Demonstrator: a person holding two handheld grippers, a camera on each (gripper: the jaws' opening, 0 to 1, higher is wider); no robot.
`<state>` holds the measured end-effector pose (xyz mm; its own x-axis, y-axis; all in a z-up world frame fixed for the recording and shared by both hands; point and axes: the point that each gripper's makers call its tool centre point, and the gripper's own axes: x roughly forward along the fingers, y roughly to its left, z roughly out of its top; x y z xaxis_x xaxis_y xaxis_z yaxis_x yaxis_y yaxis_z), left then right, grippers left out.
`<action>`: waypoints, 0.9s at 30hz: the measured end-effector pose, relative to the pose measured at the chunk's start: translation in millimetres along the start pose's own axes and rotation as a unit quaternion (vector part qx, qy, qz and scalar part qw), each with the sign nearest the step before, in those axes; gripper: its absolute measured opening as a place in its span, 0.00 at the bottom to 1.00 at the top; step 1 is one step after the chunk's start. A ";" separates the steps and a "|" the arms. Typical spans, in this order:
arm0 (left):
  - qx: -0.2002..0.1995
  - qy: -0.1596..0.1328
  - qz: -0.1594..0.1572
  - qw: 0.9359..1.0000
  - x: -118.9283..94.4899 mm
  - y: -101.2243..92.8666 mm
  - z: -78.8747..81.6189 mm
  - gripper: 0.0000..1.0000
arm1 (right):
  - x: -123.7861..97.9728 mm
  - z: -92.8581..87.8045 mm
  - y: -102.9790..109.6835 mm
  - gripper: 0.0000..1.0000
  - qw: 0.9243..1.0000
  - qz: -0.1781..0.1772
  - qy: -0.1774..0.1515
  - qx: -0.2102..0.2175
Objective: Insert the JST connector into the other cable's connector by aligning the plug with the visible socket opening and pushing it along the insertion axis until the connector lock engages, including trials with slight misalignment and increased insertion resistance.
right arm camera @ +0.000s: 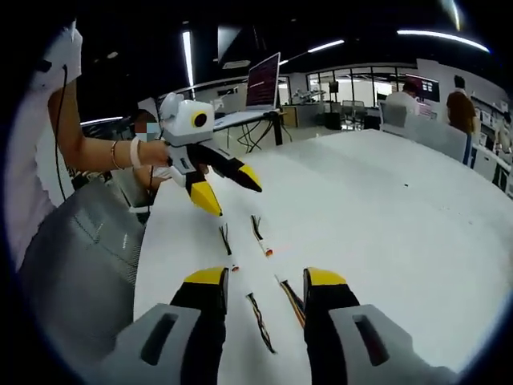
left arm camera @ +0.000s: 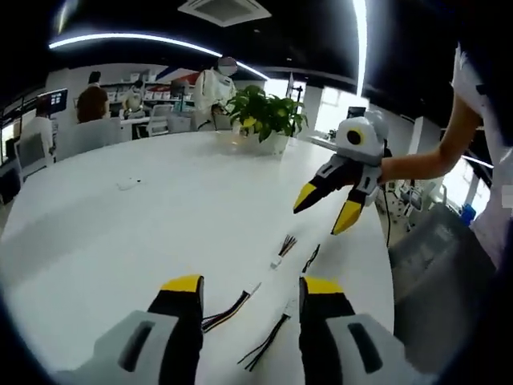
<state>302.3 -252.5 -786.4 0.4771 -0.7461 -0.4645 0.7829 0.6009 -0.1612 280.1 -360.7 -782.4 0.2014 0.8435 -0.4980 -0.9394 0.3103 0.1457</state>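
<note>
A: Where were the cables at this moment?

B: Four short wire bundles lay loose on the white tabletop (left arm camera: 160, 216), none held. In the left gripper view, a multicoloured cable (left arm camera: 228, 311) with a pale connector tip ran out from between the left tongs (left arm camera: 252, 283), and a dark cable (left arm camera: 268, 341) lay just beside it. Further off lay a second striped cable (left arm camera: 283, 249) and a short black cable (left arm camera: 311, 257).

A: State of the left tongs?

B: Jaws apart, yellow tips above the tabletop, nothing between them but the cables lying below.

A: And the right tongs?

B: The right tongs (right arm camera: 266, 277) were likewise apart and empty. In the left gripper view they hung above the far cables (left arm camera: 329, 210), jaws spread, not touching anything, with a person's forearm (left arm camera: 421, 160) behind them.

A: Connector mated?

B: No. In the right gripper view every bundle lay apart from the others; I could not tell plug from socket at this resolution.

A: Surroundings?

B: A potted plant (left arm camera: 267, 116) stood on the far side of the tabletop. Seated people sat in the background.
</note>
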 end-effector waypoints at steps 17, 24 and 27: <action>0.014 0.011 -0.044 0.999 21.6 6.2 -21.0 0.32 | 29.8 -23.6 -18.0 0.24 0.998 0.020 0.027 -0.044; 0.002 0.017 -0.054 0.998 29.6 6.7 -29.2 0.33 | 40.1 -31.5 -18.2 0.22 0.997 0.031 0.038 -0.063; 0.008 0.020 -0.057 0.998 31.3 6.3 -32.3 0.33 | 43.2 -36.4 -19.4 0.22 0.996 0.032 0.048 -0.072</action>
<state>309.2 -262.8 -830.2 0.3678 -0.7975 -0.4782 0.8377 0.5074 -0.2019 296.9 -346.2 -837.8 0.1198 0.8119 -0.5714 -0.9808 0.1859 0.0585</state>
